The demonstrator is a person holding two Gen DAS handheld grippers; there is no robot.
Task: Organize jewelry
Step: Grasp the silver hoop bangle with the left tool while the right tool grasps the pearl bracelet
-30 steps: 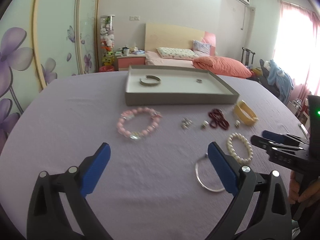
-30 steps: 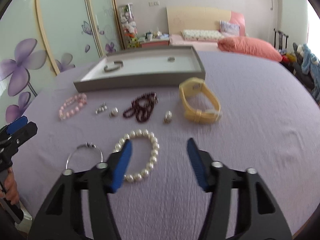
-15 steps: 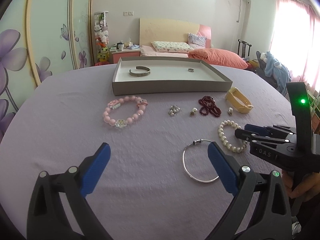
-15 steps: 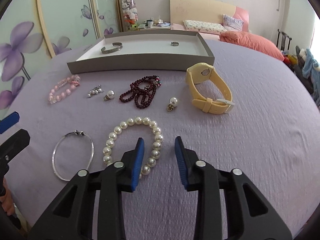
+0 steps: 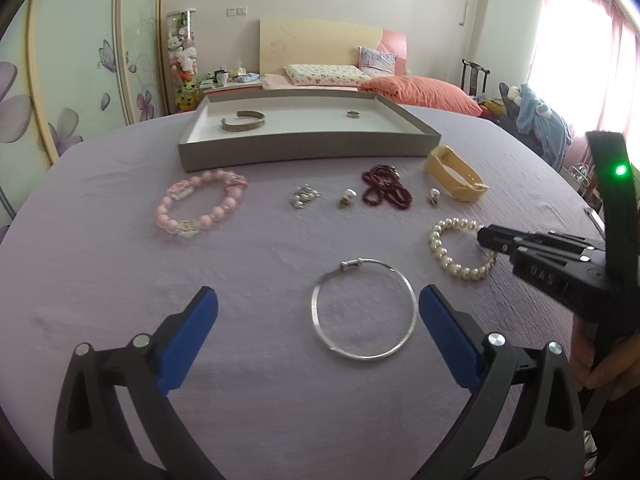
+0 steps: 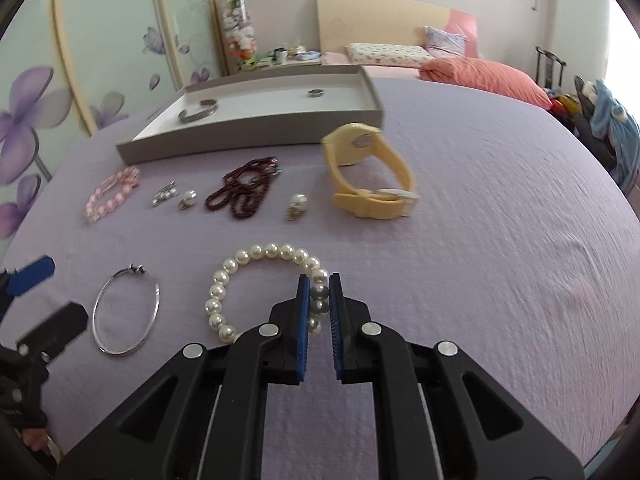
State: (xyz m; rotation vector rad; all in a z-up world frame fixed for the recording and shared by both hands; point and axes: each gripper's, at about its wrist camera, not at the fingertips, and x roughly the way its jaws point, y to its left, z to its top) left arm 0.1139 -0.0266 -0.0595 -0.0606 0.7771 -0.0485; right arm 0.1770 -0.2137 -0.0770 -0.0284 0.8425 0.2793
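You are working over a lilac cloth spread across a table in a bedroom, with a bed and a floral wardrobe door behind. Your right gripper has just been closing and now pinches the near-right side of the pearl bracelet, which lies flat on the cloth; the few beads between the blue pads sit in shadow and the stretch nearest you is hidden under the black fingers. In the left wrist view that gripper's tip covers the bracelet's right edge, and only part of your right hand shows at the frame border. Your left gripper is spread wide over the cloth with nothing between its pads, the silver bangle lying just inside the right pad. Farther off runs a row: a pink bead bracelet, a small silver cluster too small to make out, two pearl earrings, a dark red bead strand and a yellow watch. Behind them the grey tray holds a silver cuff and a ring.
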